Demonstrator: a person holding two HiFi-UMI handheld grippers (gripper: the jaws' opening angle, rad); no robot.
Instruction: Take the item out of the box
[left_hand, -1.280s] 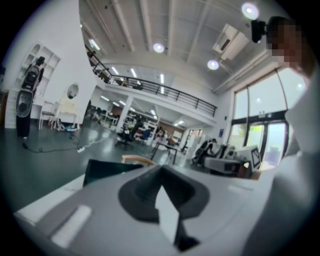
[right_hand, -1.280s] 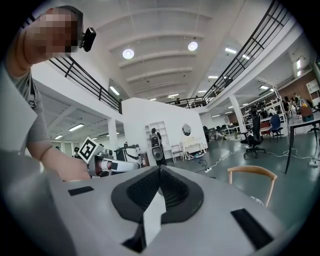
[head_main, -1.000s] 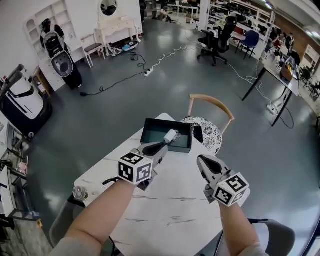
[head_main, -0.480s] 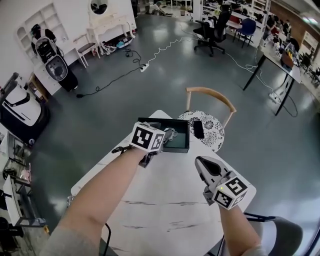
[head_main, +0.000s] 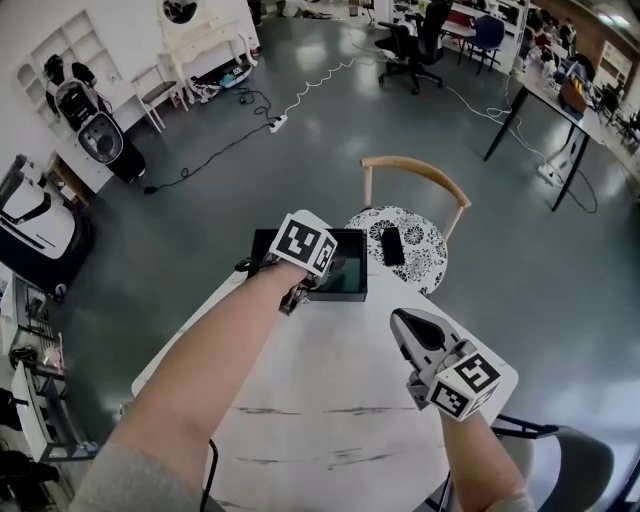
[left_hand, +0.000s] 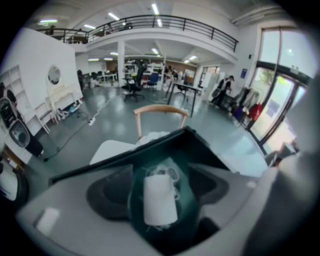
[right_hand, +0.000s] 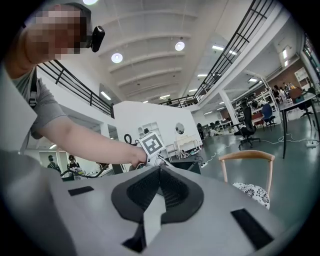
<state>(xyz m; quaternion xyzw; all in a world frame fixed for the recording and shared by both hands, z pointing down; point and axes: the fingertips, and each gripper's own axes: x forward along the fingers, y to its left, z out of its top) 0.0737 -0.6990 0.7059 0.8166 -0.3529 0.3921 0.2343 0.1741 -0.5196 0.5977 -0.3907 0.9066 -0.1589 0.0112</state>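
Note:
A dark green box (head_main: 352, 288) stands at the far end of the white table (head_main: 330, 400). On the box (left_hand: 202, 147) floor lies the item (left_hand: 160, 200), a white cylinder with a thin white cable coiled behind it. My left gripper (head_main: 318, 268) points steeply down into the box. Its jaws have just been opening and now stand wide, with the item between them untouched and a gap on each side. In the head view its marker cube hides the item. My right gripper (head_main: 405, 322) hovers over the table's right part, nearer than the box, shut and empty (right_hand: 159, 172).
Just beyond the table stands a chair with a curved wooden back (head_main: 415, 170); a black phone (head_main: 391, 245) lies on its patterned seat. The table's edges run close on the left and right. A second chair (head_main: 570, 470) sits at the near right.
My left gripper has gone forward and down, from over the table in front of the box into the box. The right gripper has sunk a little.

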